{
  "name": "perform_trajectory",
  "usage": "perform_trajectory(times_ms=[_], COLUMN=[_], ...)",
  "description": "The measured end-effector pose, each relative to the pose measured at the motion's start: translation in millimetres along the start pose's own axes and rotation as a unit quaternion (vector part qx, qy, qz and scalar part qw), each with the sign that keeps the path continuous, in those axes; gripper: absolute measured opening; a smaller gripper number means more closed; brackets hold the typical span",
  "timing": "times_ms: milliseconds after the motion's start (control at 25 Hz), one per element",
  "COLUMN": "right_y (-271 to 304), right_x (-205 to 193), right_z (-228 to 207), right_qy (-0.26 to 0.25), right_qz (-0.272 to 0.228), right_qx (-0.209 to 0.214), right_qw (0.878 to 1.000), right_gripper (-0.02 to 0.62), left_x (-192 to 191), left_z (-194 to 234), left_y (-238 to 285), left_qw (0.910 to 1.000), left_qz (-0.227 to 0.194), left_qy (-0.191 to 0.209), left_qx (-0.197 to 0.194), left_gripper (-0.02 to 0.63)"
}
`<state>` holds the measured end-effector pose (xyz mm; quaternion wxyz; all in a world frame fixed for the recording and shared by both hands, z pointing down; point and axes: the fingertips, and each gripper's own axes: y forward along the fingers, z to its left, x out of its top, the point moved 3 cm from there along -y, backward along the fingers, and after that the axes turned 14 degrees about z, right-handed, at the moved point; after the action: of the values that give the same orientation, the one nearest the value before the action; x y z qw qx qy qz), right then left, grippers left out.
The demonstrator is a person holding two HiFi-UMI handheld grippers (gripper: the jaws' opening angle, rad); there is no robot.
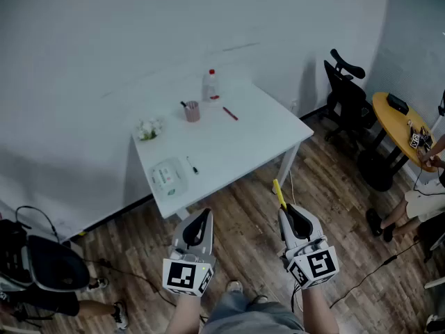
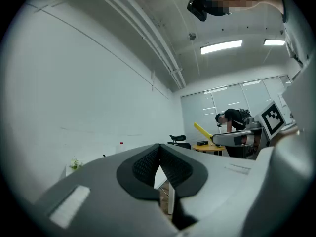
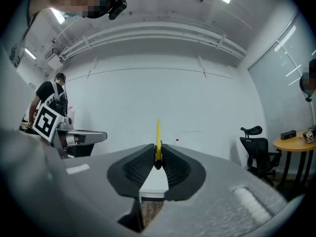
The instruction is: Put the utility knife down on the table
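The right tongs (image 1: 286,211), low and right of centre in the head view, are clamped on the utility knife (image 1: 279,192). Its slim yellow body sticks up past the jaw tips, and in the right gripper view it stands edge-on as a thin vertical strip (image 3: 158,135). The left tongs (image 1: 203,218), low and left of centre, are closed on nothing, with their pads meeting at the tip.

The main risk is a drop. The knife hangs over the wooden floor (image 1: 243,221), well short of the white tabletop (image 1: 250,141) in the upper middle of the frame. Only its lower end seems to sit in the pads, so the hard, smooth casing could pivot or slide out during the reach. If it is released from too high, it could skid across the slick, flat top and off an edge.

The clutter sits toward the upper and left parts of the tabletop:
- a clear bottle (image 1: 210,85) with a red cap
- a pink cup (image 1: 192,110)
- a red pen (image 1: 230,113)
- a pale packet (image 1: 167,176)

The bare right part looks safer. The pads are black and ribbed, and probably rubbery.
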<state>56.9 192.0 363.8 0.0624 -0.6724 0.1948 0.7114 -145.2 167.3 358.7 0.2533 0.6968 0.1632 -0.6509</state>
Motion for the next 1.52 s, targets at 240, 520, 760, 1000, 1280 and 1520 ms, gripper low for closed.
perform_trajectory(times_ms=[240, 520, 760, 1000, 1280, 1520], right_y=[3, 12, 20, 36, 45, 50], right_x=[3, 6, 9, 13, 11, 8], right_z=[-3, -8, -13, -12, -12, -22], right_qy=[0.001, 0.000, 0.010, 0.015, 0.023, 0.029], right_qz=[0.000, 0.001, 0.002, -0.002, -0.009, -0.005], right_qx=[-0.002, -0.007, -0.017, -0.019, -0.029, -0.036], right_qw=[1.000, 1.000, 1.000, 1.000, 0.999, 0.999], right_gripper=[0.049, 0.049, 0.049, 0.049, 0.049, 0.049], left_x=[3, 4, 5, 7, 3, 4], left_z=[3, 7, 14, 29, 40, 41], left_y=[5, 17, 26, 37, 48, 61], left_qw=[1.0000, 1.0000, 0.9999, 0.9998, 0.9994, 0.9991], left_qz=[0.002, 0.004, 0.005, 0.001, 0.004, 0.007], left_qy=[-0.001, -0.001, 0.000, 0.003, 0.008, 0.007], left_qx=[-0.001, -0.007, -0.013, -0.021, -0.033, -0.041], left_gripper=[0.012, 0.014, 0.014, 0.014, 0.014, 0.014])
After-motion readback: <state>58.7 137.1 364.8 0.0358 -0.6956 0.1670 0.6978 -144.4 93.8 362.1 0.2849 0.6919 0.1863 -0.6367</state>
